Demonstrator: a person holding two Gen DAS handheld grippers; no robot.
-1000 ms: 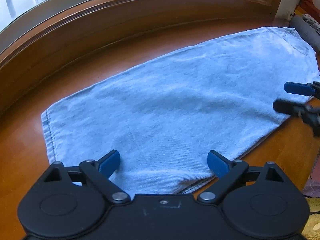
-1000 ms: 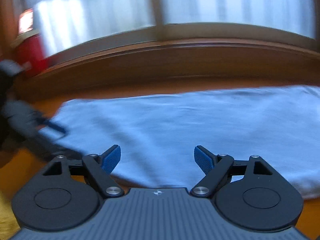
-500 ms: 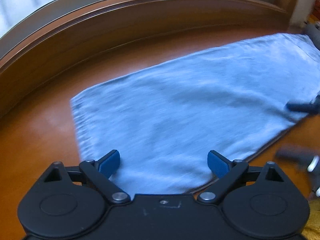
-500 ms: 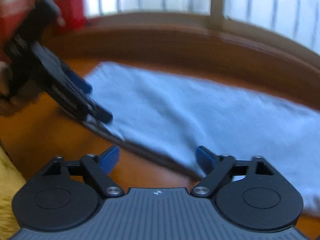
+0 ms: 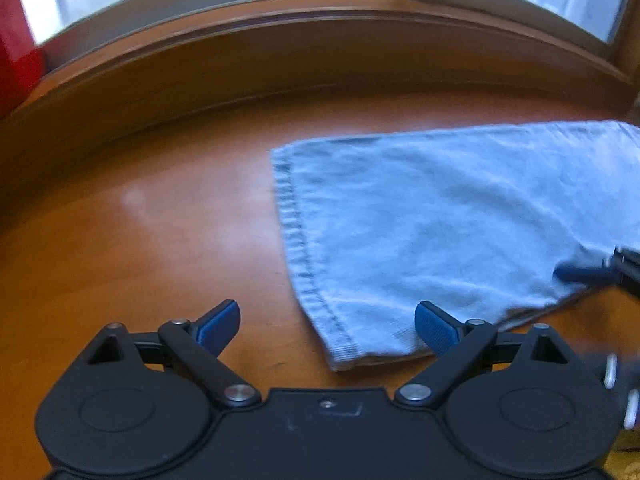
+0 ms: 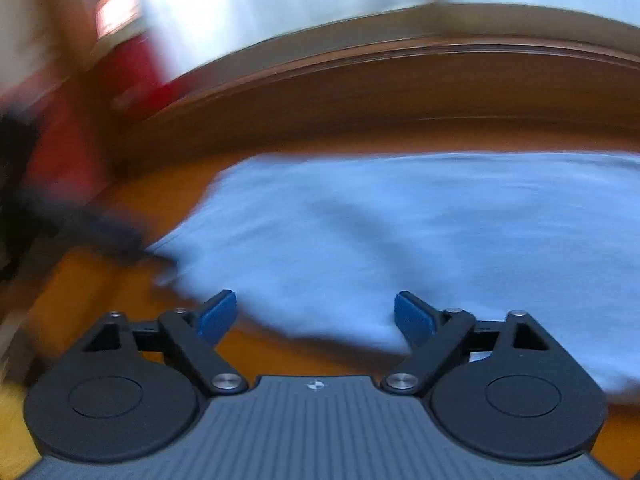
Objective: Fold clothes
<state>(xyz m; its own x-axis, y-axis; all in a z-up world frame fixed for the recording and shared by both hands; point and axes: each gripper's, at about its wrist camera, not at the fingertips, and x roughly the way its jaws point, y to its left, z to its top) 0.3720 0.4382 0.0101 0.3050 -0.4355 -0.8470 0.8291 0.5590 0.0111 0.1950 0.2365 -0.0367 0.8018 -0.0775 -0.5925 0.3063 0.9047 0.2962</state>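
Left wrist view: light-blue denim garment [image 5: 440, 220] flat on wooden surface [image 5: 160, 220], hemmed corner between wide-spread, empty left gripper [image 5: 327, 322] fingers. Right gripper [image 6: 315, 312], blurred, apparently open over the near edge; closing shallow risks pinching one layer.

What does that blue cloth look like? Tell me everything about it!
The blue cloth is pale, faded blue and looks like denim. It lies flat on the orange-brown wooden surface, below a window ledge. Its short end has a hem with rows of stitching, and a few soft wrinkles cross it. At its near edge two layers show, so it seems folded over. The left gripper is open by the near hem corner. The right gripper is open at the near edge. That view is blurry.
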